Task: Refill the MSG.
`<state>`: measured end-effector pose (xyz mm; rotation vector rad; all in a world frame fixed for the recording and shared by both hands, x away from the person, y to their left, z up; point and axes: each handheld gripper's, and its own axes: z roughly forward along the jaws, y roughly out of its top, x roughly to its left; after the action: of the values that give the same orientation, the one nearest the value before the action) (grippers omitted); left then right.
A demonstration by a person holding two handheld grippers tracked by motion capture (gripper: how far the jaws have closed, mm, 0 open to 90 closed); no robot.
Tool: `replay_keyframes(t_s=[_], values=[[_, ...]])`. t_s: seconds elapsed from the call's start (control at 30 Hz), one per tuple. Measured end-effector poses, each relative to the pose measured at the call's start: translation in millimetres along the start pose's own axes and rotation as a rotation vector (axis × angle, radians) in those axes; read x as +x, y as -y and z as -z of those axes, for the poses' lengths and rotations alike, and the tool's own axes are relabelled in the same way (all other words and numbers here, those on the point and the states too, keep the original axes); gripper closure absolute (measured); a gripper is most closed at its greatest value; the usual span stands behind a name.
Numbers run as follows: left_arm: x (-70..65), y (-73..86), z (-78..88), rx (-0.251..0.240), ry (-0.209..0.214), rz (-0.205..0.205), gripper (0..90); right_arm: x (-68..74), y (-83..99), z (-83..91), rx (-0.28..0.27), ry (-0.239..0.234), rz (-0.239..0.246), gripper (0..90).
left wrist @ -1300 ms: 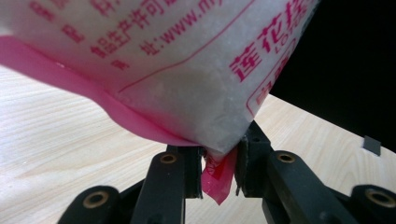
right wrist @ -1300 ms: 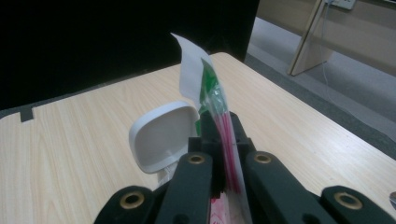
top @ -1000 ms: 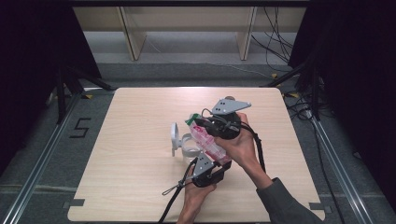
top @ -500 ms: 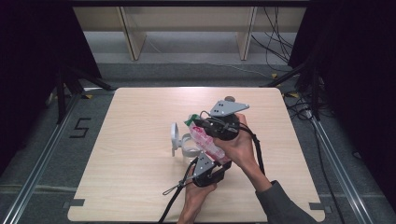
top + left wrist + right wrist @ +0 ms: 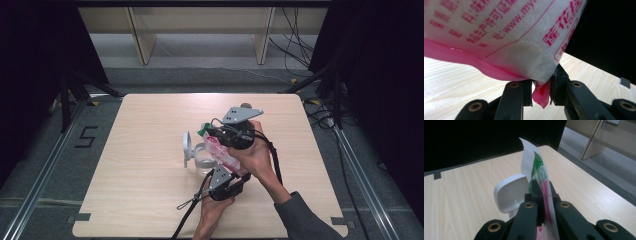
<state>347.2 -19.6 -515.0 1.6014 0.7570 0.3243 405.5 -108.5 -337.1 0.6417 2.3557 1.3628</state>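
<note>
Both claws hold one bag (image 5: 223, 152) of white grains w/ pink print, lifted over the worktop (image 5: 145, 185). Left claw (image 5: 541, 91) is pinching the bag's pink bottom seam, bag bulging just above its jaws. Right claw (image 5: 541, 195) is pressed together on the bag's top edge, green & white strip sticking up past the tips. Just beyond & left of right claw: white hinged lid (image 5: 510, 192), open, standing upright. In high view a clear container (image 5: 202, 161) sits under the bag, btwn the two claws.
</note>
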Motion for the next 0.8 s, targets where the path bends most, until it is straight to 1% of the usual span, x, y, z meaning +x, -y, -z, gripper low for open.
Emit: replay_keyframes(t_s=[0.03,0.07,0.1,0.13,0.17,0.23,0.27,0.3,0.33,0.37,0.4,0.47,0.5,0.53,0.6,0.67,0.7,0.73,0.77,0.8], values=[[0.5,0.2,-0.4,-0.003,0.003,0.000,74.6,-0.3,0.0,-0.2,-0.008,0.008,-0.001,90.0],[0.7,0.2,-0.3,-0.002,0.002,-0.001,74.6,-1.5,-0.4,0.9,0.003,0.003,-0.008,90.0],[0.6,0.1,-0.3,-0.001,0.002,0.000,74.6,-1.5,-0.4,0.1,-0.002,0.002,-0.016,90.0],[0.6,0.1,-0.8,-0.004,0.004,0.004,74.6,-2.4,-0.6,-0.9,-0.005,0.000,0.000,90.0],[0.6,0.2,-1.1,-0.006,0.006,0.005,74.6,-2.8,-1.0,-2.1,-0.005,0.000,0.004,90.0],[0.2,0.3,-2.1,-0.013,0.006,0.013,74.5,-1.8,-1.8,-3.5,0.009,0.001,-0.007,90.0],[0.8,0.3,-2.4,-0.014,0.012,0.014,74.5,-3.5,-2.6,-4.1,0.014,-0.004,0.014,90.0],[0.9,0.2,-2.5,-0.016,0.012,0.016,74.6,-2.9,-3.2,-5.1,0.022,-0.005,0.002,90.0],[0.6,-0.2,-2.3,-0.016,0.009,0.016,74.6,-3.6,-4.0,-5.5,0.020,0.008,0.012,90.0],[-0.2,-0.3,-2.9,-0.022,0.003,0.020,74.6,-3.6,-5.0,-6.9,0.033,-0.005,0.003,90.0],[-0.1,-0.6,-2.8,-0.023,0.004,0.019,74.6,-4.6,-5.9,-7.8,0.039,-0.007,0.016,90.0],[-0.1,-0.6,-3.1,-0.024,0.007,0.017,74.6,-3.5,-7.2,-9.3,0.054,-0.003,-0.006,90.0],[-0.2,-0.5,-3.4,-0.028,0.005,0.018,74.6,-3.8,-8.0,-10.2,0.064,-0.006,0.001,90.0],[-0.1,-0.6,-3.6,-0.034,0.010,0.025,74.7,-4.1,-8.6,-11.5,0.059,-0.008,0.010,90.0],[0.2,-1.1,-3.4,-0.033,0.016,0.027,74.7,-4.4,-10.1,-12.3,0.073,-0.008,0.016,90.0],[-0.2,-1.2,-3.8,-0.039,0.017,0.032,74.7,-2.6,-11.1,-13.5,0.088,-0.007,-0.005,90.0],[-0.1,-1.2,-3.9,-0.040,0.017,0.034,74.7,-4.3,-11.9,-14.8,0.086,-0.011,0.019,90.0],[0.3,-1.2,-4.0,-0.034,0.015,0.028,74.8,-4.1,-12.3,-15.7,0.091,-0.012,0.017,90.0],[0.4,-1.2,-3.9,-0.032,0.017,0.026,74.8,-3.2,-12.6,-16.3,0.099,-0.011,0.000,90.0],[0.3,-1.2,-4.0,-0.034,0.016,0.027,74.8,-5.1,-13.2,-17.1,0.101,-0.017,0.020,90.0]])
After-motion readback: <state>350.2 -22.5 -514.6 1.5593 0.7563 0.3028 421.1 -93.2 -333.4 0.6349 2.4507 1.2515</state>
